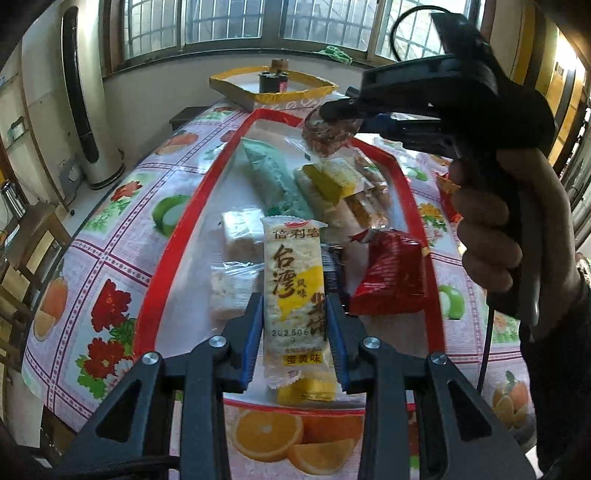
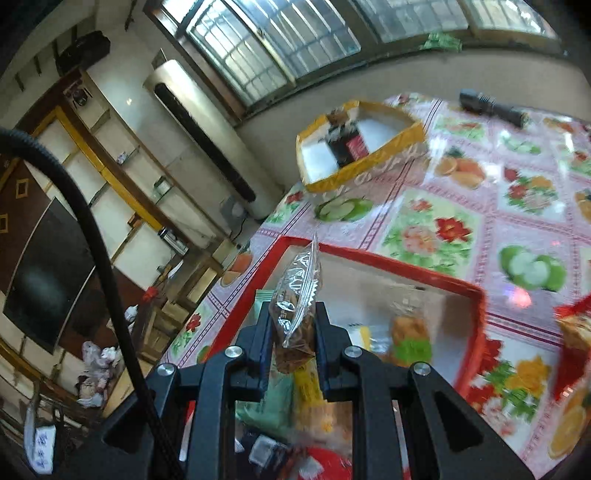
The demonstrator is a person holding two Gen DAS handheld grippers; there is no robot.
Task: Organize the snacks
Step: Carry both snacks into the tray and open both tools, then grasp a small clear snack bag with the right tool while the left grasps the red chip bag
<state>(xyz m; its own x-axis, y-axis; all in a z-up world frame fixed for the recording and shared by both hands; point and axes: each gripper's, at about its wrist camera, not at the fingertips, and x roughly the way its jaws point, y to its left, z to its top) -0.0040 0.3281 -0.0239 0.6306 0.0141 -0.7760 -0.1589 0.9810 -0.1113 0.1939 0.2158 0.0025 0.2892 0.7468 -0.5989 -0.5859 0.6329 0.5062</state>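
A barred window [image 1: 236, 22] and a tall white air conditioner [image 1: 86, 107] are seen behind the fruit-patterned tablecloth [image 1: 110, 258]. On it lies the red-rimmed tray [image 1: 162, 254] of snacks. The left gripper [image 1: 295, 332] is clamped on a rice cracker packet [image 1: 293, 280] — long axis pointing away, over the tray. The right gripper [image 2: 291, 334] is closed on a clear snack packet [image 2: 295, 295] (upright, above the tray).

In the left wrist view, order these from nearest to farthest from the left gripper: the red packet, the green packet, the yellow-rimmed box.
1. Red packet: just right of the left gripper, in the red tray.
2. Green packet: mid-tray, farther back.
3. Yellow-rimmed box: beyond the tray, near the window.
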